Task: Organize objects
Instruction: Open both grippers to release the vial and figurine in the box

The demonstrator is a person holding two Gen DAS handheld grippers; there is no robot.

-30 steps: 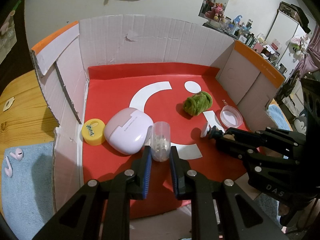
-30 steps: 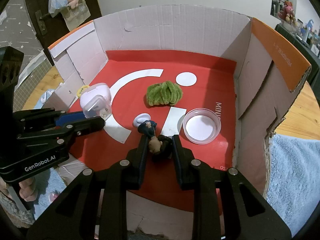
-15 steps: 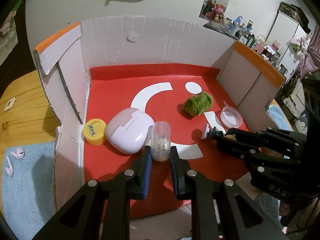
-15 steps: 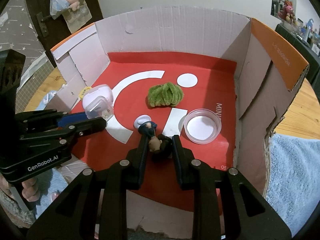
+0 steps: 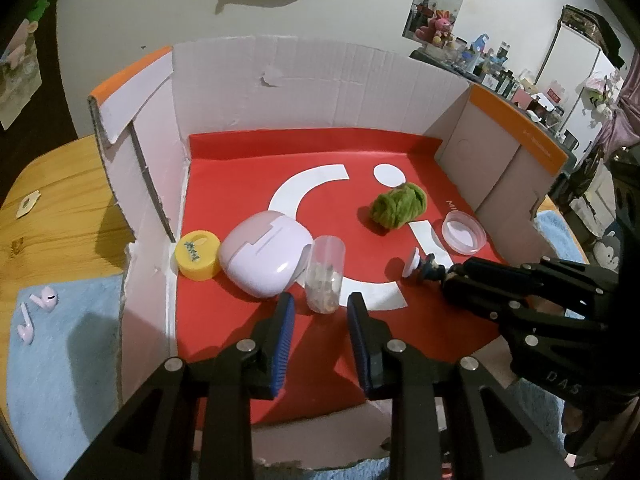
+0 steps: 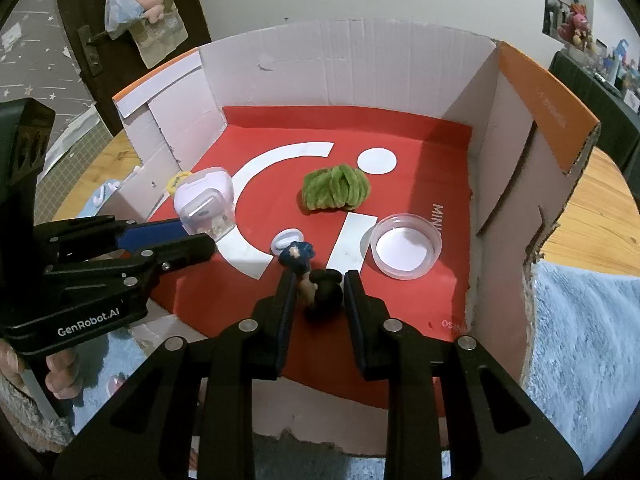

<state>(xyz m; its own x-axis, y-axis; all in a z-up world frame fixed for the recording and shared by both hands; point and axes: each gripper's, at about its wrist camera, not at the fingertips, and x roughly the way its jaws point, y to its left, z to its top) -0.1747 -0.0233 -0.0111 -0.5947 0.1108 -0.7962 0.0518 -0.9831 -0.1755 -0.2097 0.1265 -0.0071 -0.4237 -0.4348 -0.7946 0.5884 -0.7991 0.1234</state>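
A clear vial (image 5: 324, 276) with small bits inside stands on the red floor of the cardboard box (image 5: 304, 80), against a pink earbud case (image 5: 266, 258). My left gripper (image 5: 320, 302) has its jaws opening around the vial's base, with a thin gap on each side. My right gripper (image 6: 319, 280) is shut on a small figurine (image 6: 320, 290) with dark hair, a blue body (image 6: 298, 254) and a white base (image 6: 286, 240), low over the red floor. The figurine's white base (image 5: 412, 264) also shows in the left wrist view, ahead of the right gripper (image 5: 452, 274).
In the box lie a yellow cap (image 5: 198, 256), a green fuzzy scrunchie (image 5: 398, 204) and a clear round dish (image 5: 464, 232). Two pink earbuds (image 5: 40, 308) rest on a blue towel left of the box. Cardboard walls close three sides.
The left jaws have parted from the vial, which stays where it was. The right gripper and its figurine have not moved.
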